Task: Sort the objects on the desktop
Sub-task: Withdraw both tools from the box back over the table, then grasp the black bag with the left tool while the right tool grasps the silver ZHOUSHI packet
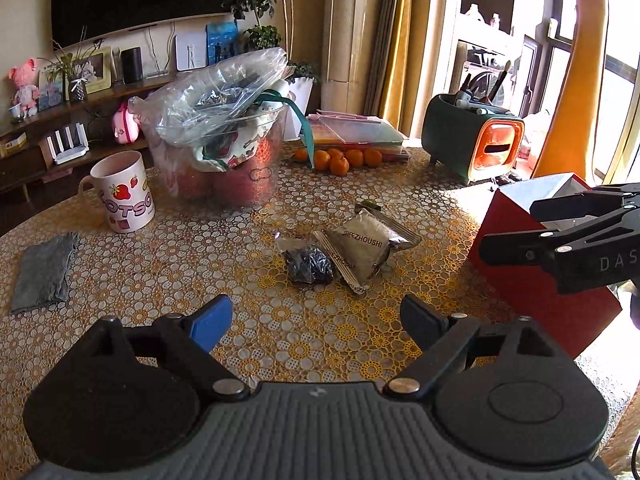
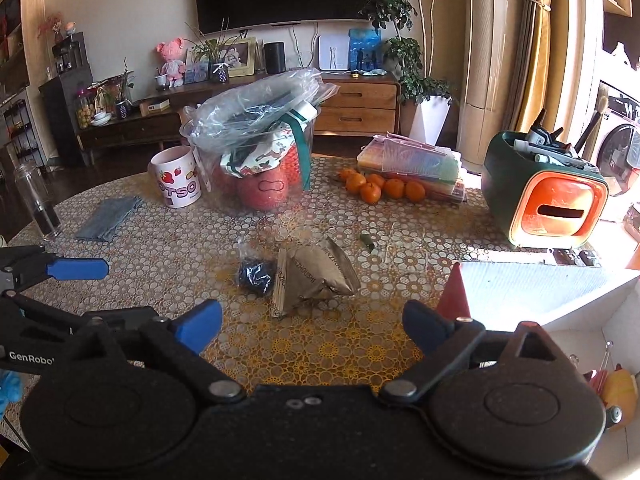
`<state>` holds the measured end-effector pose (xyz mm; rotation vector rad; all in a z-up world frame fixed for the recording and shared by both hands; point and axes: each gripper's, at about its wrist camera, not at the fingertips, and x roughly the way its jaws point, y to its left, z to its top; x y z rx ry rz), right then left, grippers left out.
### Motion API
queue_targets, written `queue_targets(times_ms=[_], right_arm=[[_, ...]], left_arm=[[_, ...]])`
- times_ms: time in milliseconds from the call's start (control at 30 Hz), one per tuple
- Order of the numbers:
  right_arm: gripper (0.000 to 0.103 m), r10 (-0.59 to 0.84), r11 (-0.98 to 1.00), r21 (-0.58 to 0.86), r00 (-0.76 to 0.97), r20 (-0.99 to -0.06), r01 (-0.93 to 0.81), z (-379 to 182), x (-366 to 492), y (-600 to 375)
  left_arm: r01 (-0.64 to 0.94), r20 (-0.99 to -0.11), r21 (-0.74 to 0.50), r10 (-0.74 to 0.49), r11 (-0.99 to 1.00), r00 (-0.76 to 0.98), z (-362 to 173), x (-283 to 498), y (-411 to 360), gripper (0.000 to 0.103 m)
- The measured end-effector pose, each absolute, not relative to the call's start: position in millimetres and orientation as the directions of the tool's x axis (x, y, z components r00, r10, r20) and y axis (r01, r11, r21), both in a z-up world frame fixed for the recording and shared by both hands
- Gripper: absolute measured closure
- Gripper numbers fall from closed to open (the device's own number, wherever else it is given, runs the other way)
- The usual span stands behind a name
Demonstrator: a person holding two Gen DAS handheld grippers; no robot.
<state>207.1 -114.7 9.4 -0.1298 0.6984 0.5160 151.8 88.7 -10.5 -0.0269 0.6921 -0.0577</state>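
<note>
foil-grey, the crumpled snack packet point(image 1: 366, 248) lies near the middle of the tabletop point(image 1: 168, 264), with a small dark blue wrapped bundle point(image 1: 308, 266) touching its left edge and a little green scrap point(image 2: 367, 241) just beyond it. both sit loose on the lace-patterned cover, nothing stacked on them. the left gripper point(image 1: 316, 316) hangs short of the pair with its blue pads spread wide and nothing between them; the right gripper point(image 2: 312, 322) is likewise spread and empty, aimed at the same packet from a bit further right. beside the right one stands a red box point(image 1: 532, 280) with a white inside, open at the top, which looks like the likeliest place for sorted items. further out are a mug point(image 1: 126, 196), a folded grey cloth point(image 1: 44, 272), a clear tub stuffed with bags point(image 1: 224, 160), tangerines point(image 1: 340, 160) and a green-and-orange organiser point(image 1: 476, 140).

the step in hand seems to be the approach for a pick. to do it well, give each gripper its own target so they do not crowd one spot: left on the dark bundle, right on the packet. come down over the packet's puffed middle, not its flat sealed edge, and close gently, since foil slips and the cover could snag.
</note>
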Motion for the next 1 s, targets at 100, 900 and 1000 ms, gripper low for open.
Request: queue_targets(times_ms=[100, 900, 1000], right_arm=[[0.006, 0.413, 0.862, 0.053, 0.637, -0.651, -0.504, 1.4, 218.5, -108.8], [0.004, 0.370, 0.846, -0.007, 0.595, -0.714, -0.533, -57.3, 322.1, -59.8], [0.004, 0.364, 0.848, -0.004, 0.588, -0.722, -0.530, -64.7, 331.5, -57.3]], left_arm=[[0.021, -0.637, -0.045, -0.045, 0.999, 0.770, -20.0, 161.1, 95.6, 0.001], [0.005, -0.686, -0.028, -0.023, 1.000, 0.727, -81.7, 266.2, 99.1, 0.001], [0.013, -0.693, -0.017, -0.021, 1.000, 0.720, -88.1, 277.9, 95.9, 0.001]])
